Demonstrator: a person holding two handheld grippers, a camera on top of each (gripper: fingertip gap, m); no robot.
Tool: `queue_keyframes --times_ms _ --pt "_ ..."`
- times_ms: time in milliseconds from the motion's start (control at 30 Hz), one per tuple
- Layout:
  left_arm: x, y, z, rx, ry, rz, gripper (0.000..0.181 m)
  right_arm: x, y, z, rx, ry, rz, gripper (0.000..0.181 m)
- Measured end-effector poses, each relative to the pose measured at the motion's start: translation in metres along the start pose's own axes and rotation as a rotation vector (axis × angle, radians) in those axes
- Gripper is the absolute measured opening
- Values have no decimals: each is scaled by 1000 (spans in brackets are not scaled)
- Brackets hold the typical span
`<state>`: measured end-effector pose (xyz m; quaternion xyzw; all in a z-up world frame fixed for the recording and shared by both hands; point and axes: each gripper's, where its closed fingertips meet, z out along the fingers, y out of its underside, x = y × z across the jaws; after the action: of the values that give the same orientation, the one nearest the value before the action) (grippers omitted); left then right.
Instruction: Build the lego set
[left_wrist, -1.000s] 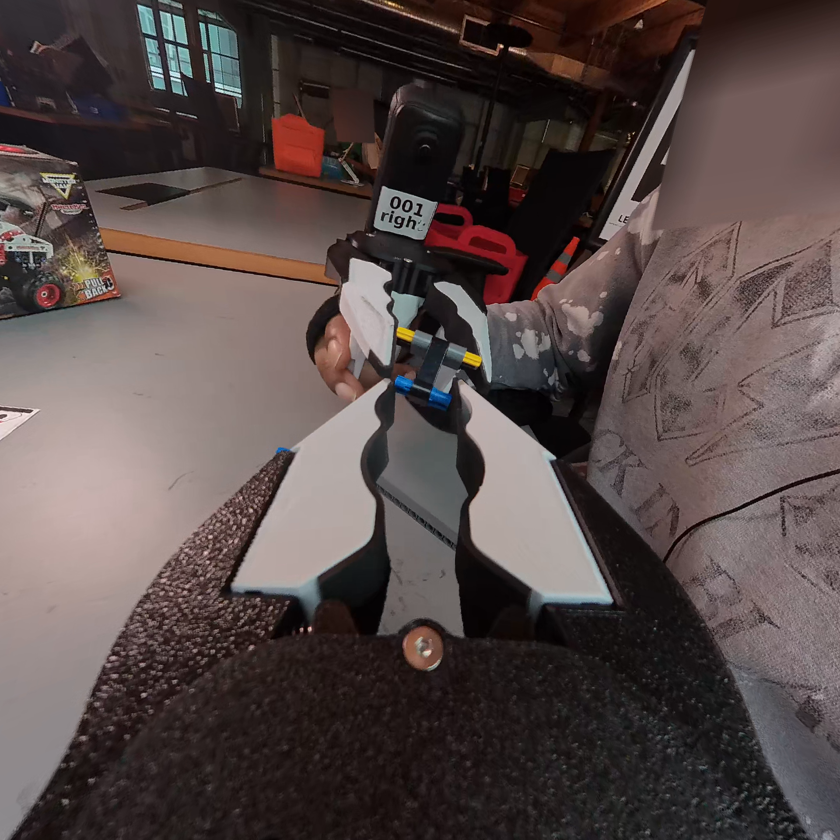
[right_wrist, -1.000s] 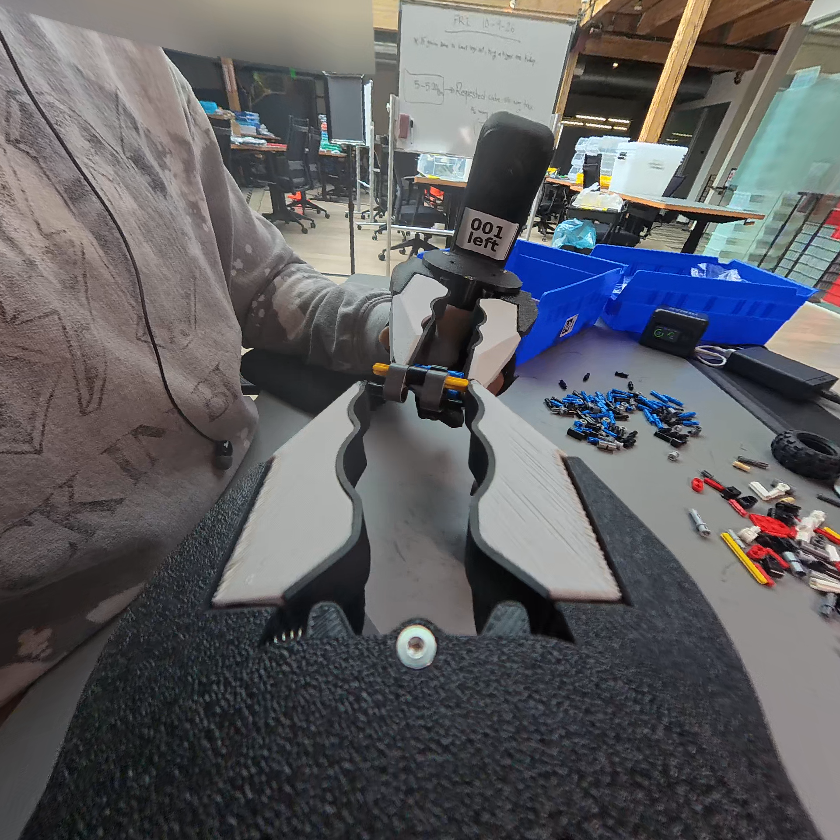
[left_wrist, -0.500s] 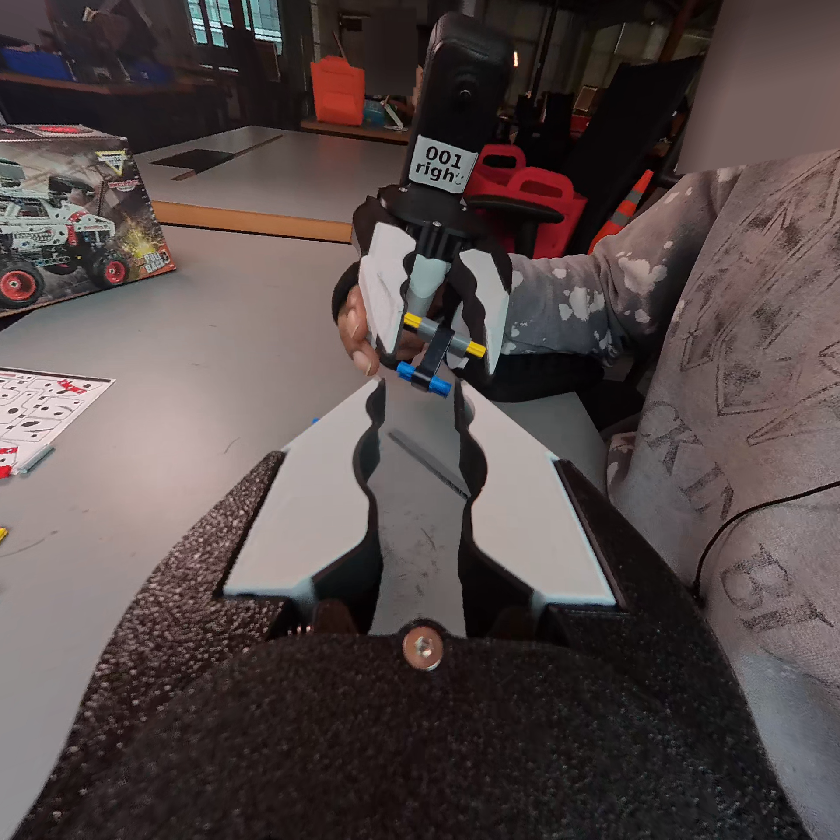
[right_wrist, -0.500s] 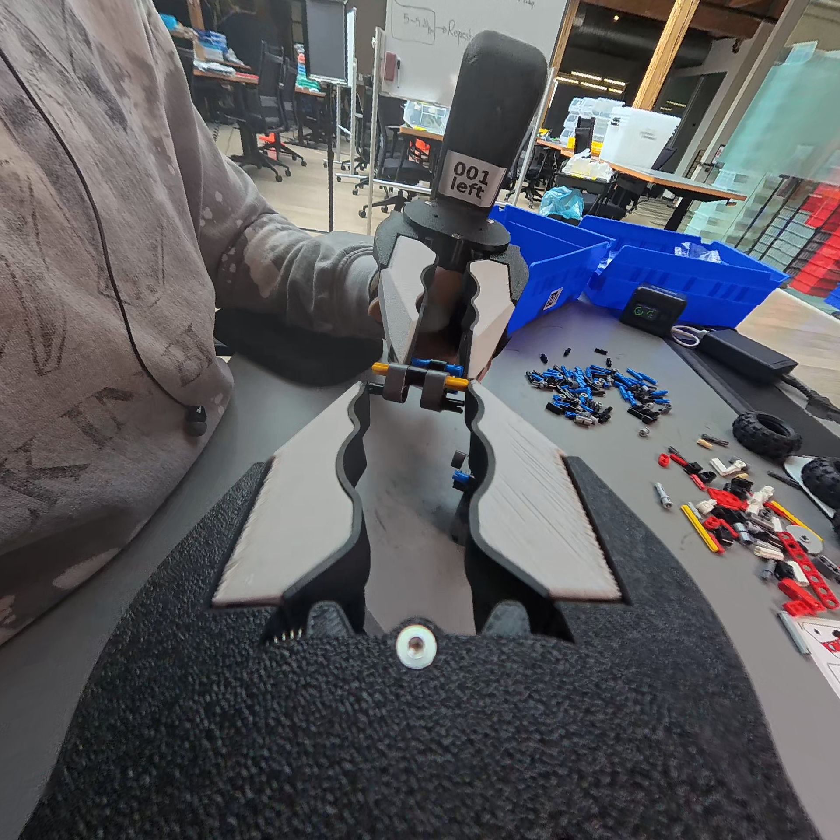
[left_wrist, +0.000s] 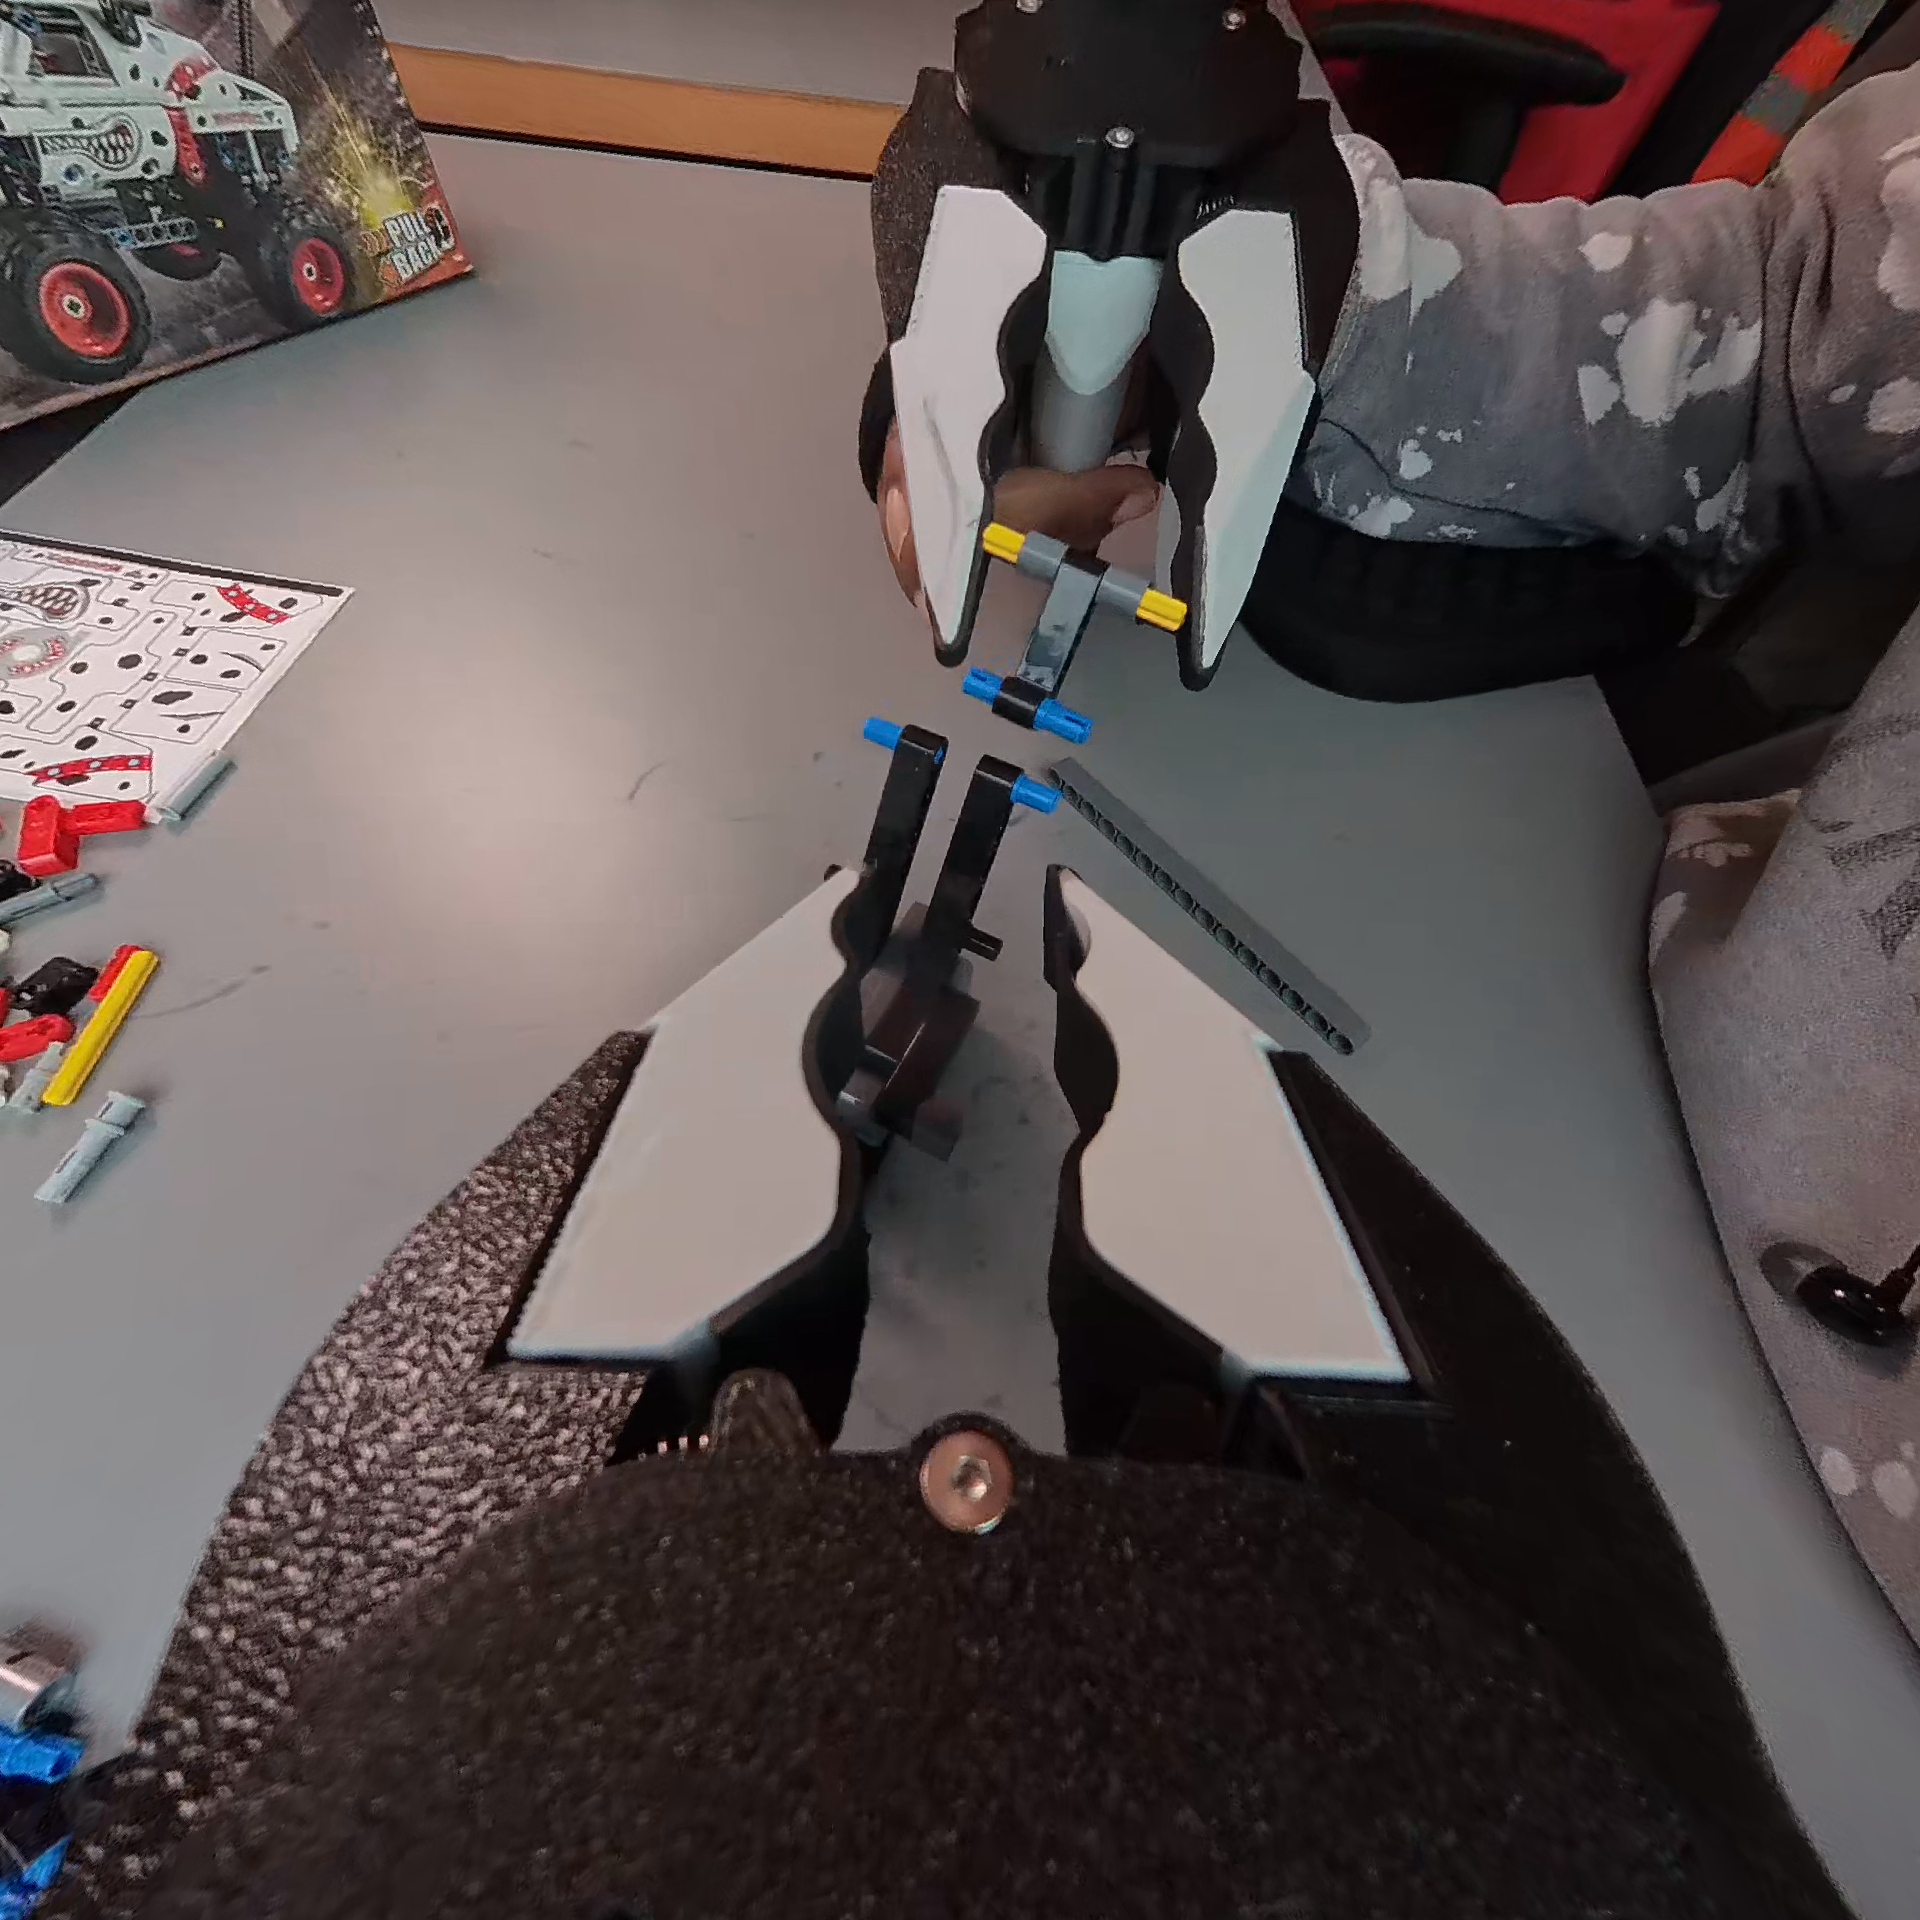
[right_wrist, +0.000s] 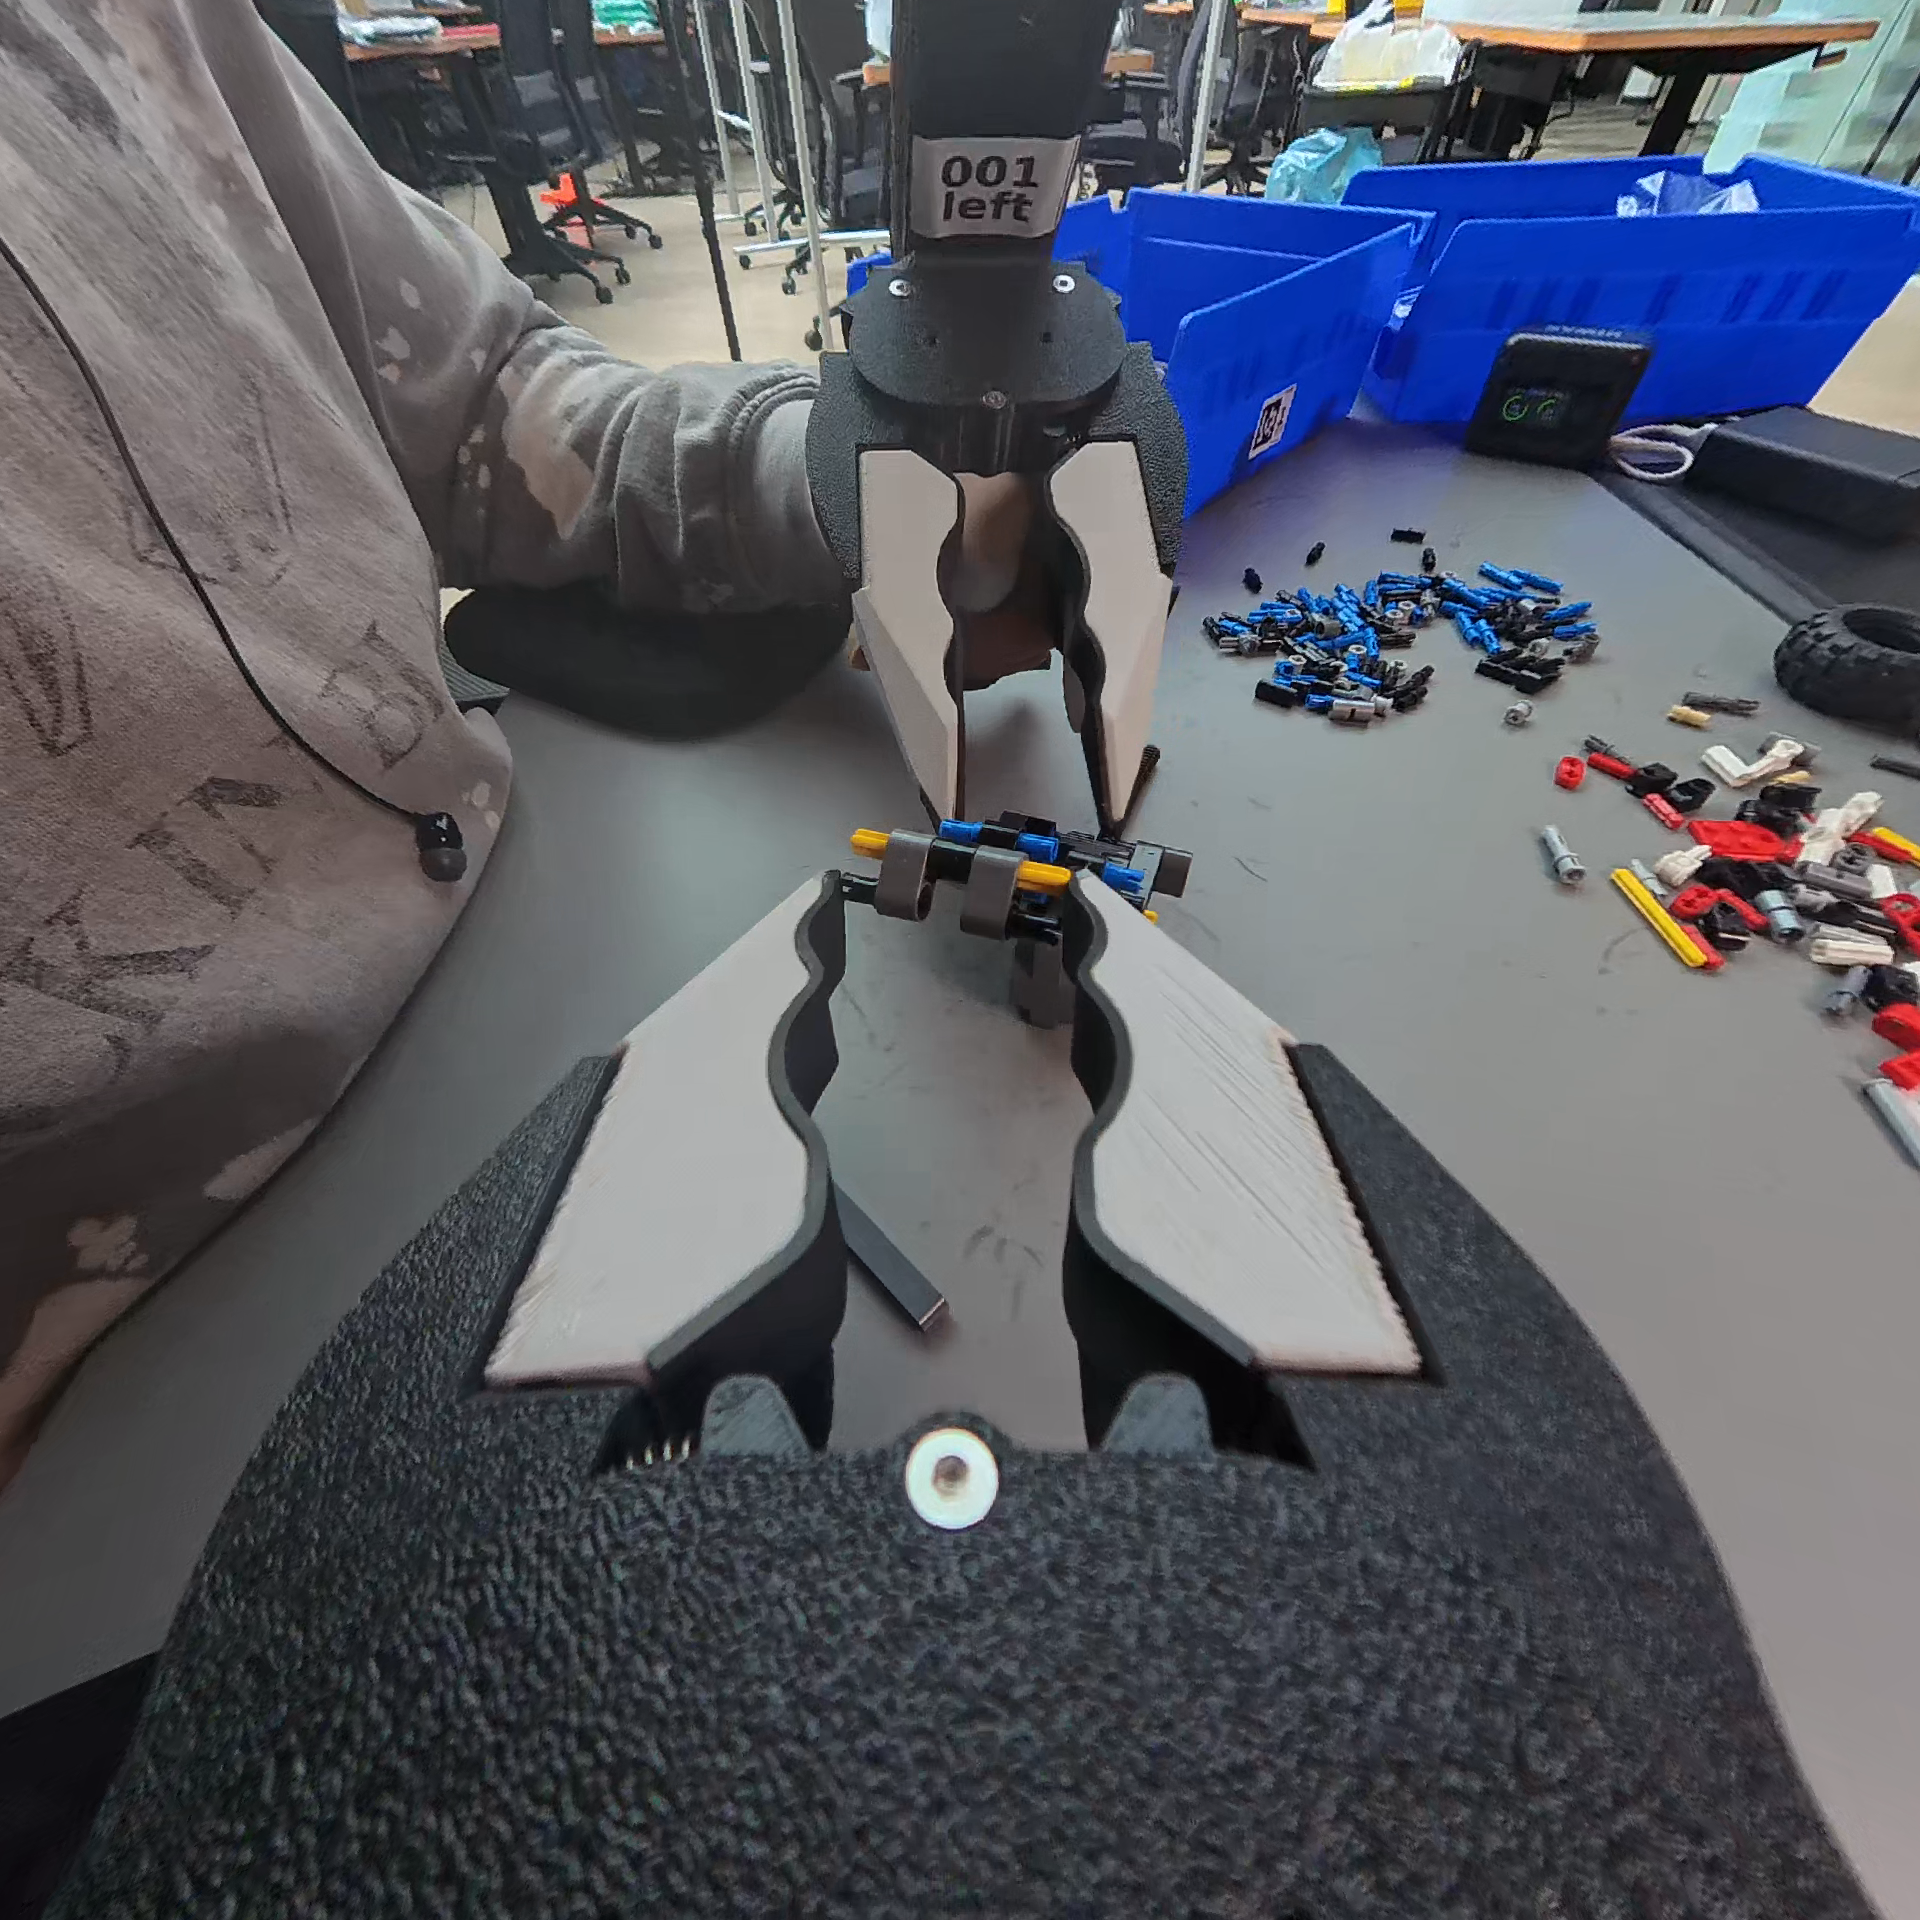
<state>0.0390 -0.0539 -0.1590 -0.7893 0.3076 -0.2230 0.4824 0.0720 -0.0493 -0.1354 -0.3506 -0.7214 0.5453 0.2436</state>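
My right gripper is shut on a small lego piece: a yellow axle with two grey connectors and a black arm ending in a blue pin. In the left wrist view the right gripper holds this piece just above the table. My left gripper is open and points down, and its fingers straddle a black assembly with two upright black beams tipped with blue pins. The assembly rests on the table against the left finger. The held piece's blue pin hangs just beyond those beam tips. The left gripper also shows in the right wrist view.
A long grey beam lies beside the assembly. The set's box, a sticker sheet and loose parts lie on one side. A pile of blue and black pins, red and white parts, a tyre and blue bins lie on the other. Spacing between my two grippers at the tips: around 5 centimeters.
Both grippers have tilted down toward the table. The left gripper has come down around the black assembly. The right gripper still holds the axle piece, now close to the assembly's beam tips.
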Motion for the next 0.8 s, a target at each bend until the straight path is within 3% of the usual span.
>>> queue_keyframes --times_ms 367,800 --pt "1 13 11 -70 -73 61 11 4 6 5 -18 15 13 42" --pt "-3 14 7 -70 -103 52 10 11 9 2 -43 55 2 42"
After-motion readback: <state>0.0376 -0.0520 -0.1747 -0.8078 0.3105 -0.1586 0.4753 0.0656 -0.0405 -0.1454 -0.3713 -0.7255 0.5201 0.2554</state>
